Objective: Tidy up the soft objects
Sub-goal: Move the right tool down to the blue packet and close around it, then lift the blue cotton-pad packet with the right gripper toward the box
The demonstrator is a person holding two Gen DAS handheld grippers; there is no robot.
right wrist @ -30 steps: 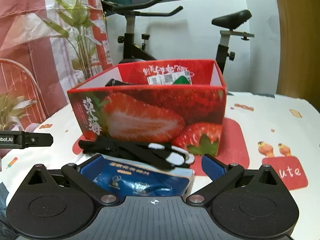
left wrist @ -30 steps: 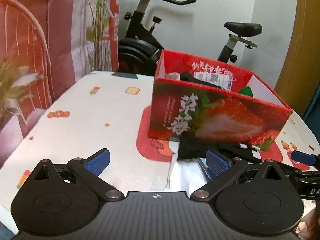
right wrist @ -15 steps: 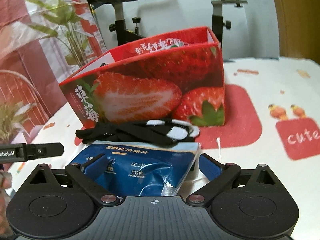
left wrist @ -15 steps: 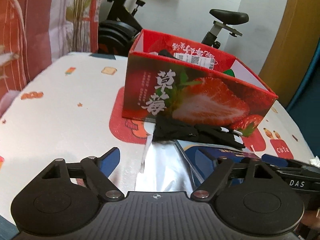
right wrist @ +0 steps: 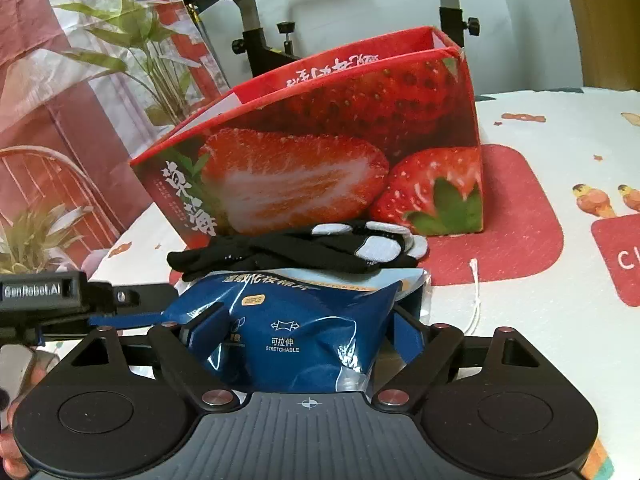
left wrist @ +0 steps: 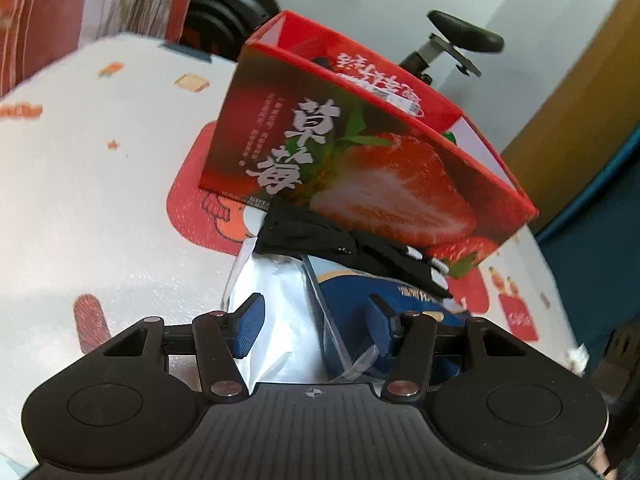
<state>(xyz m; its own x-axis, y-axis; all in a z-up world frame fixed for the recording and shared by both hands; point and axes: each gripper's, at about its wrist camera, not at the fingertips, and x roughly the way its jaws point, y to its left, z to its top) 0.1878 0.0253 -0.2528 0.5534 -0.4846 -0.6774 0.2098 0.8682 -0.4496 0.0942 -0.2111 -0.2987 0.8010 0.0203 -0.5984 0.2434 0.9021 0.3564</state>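
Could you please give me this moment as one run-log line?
left gripper: around blue pack | right gripper: pinching pack, buckled | black gloves: on pack | strawberry box: behind

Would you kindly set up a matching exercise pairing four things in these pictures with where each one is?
Things:
1. gloves
2. blue pouch
3. strawberry box
4. exercise bike

Places:
A. behind the box, off the table
B. between the fingers of the right gripper
C. draped over the far end of the pouch, in front of the box
D. standing on the table, on a red patch of the cloth

Pairs: 1-C, 2-B, 3-D, 4-A
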